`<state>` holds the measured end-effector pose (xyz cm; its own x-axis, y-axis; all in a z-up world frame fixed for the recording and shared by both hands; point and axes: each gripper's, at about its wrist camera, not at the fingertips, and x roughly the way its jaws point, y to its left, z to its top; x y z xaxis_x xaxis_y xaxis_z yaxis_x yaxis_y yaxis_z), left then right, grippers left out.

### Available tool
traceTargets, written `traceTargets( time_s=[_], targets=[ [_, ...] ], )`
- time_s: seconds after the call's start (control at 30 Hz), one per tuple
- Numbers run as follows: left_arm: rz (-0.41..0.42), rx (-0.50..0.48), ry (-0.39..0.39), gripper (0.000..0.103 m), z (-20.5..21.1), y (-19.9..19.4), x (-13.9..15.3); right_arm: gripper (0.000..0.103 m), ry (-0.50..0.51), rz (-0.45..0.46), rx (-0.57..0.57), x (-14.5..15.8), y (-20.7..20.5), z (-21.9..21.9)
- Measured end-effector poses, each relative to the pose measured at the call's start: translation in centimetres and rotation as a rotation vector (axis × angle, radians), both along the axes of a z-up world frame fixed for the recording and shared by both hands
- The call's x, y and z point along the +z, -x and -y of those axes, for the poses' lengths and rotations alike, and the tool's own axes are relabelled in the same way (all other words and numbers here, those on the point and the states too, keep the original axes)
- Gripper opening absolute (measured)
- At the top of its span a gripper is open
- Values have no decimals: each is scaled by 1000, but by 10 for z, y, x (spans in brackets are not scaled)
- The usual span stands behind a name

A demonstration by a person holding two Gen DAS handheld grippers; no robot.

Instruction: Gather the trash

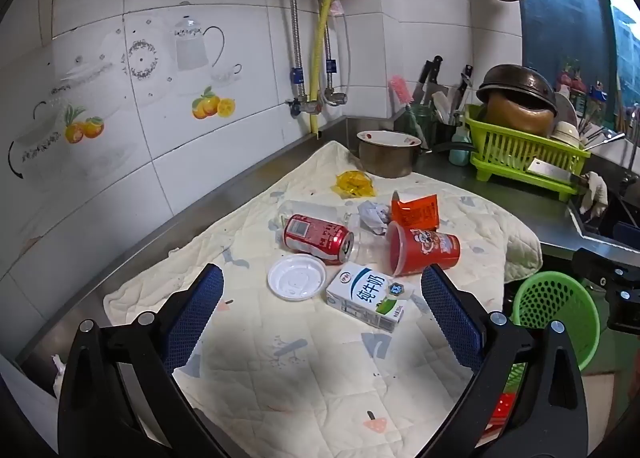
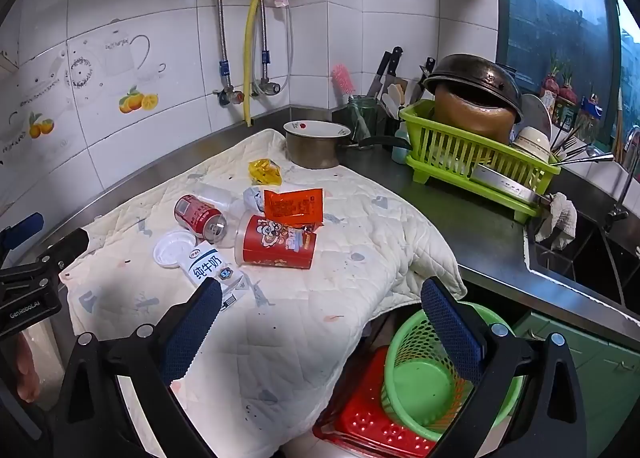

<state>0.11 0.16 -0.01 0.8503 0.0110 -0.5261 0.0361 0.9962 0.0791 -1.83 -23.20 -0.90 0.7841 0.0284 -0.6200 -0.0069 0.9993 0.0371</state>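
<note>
Trash lies on a cream quilted cloth (image 1: 280, 378): a red can (image 1: 318, 238) on its side, a white lid (image 1: 297, 277), a milk carton (image 1: 368, 296), a red cup (image 1: 424, 248) tipped over, an orange packet (image 1: 416, 211), crumpled paper (image 1: 374, 214), a clear bottle (image 1: 316, 210) and a yellow wrapper (image 1: 354, 184). My left gripper (image 1: 322, 282) stands open just short of the lid and carton, holding nothing. My right gripper (image 2: 320, 296) is open too, over the cloth's near right edge, its right finger above a green basket (image 2: 424, 378). The carton (image 2: 212, 268) lies by its left finger.
A metal pot (image 1: 386, 158) stands at the cloth's far edge. A green dish rack (image 1: 520, 154) with pans and bowls sits on the steel counter (image 2: 480, 230) to the right, a sink (image 2: 580, 254) beyond. A knife holder (image 2: 384, 98) stands in the corner. The basket rests on a red stool (image 2: 360, 418).
</note>
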Motion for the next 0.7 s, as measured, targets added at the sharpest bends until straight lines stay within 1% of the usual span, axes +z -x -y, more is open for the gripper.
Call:
traceTargets(
  time_s=[0.1, 0.13, 0.2, 0.23, 0.3, 0.33, 0.53, 0.7],
  targets=[
    [0, 16, 0, 98, -2, -1, 0, 97, 3, 7, -1, 1, 0, 0],
    [20, -3, 3, 98, -3, 1, -2, 97, 2, 7, -1, 1, 0, 0],
    [23, 1, 3, 98, -3, 3, -3, 97, 1, 6, -2, 1, 0, 0],
    [15, -3, -12, 98, 1, 1, -2, 97, 2, 7, -1, 1, 0, -1],
    [15, -5, -12, 98, 4, 2, -2, 97, -1, 8, 0, 2, 1, 0],
    [8, -7, 5, 98, -5, -2, -1, 97, -1, 10, -1, 2, 1, 0],
    [5, 1, 16, 98, -5, -2, 0, 97, 0, 6, 0, -2, -2, 0],
    [-1, -2, 22, 98, -6, -2, -1, 97, -1, 7, 5, 1, 0, -2]
  ],
)
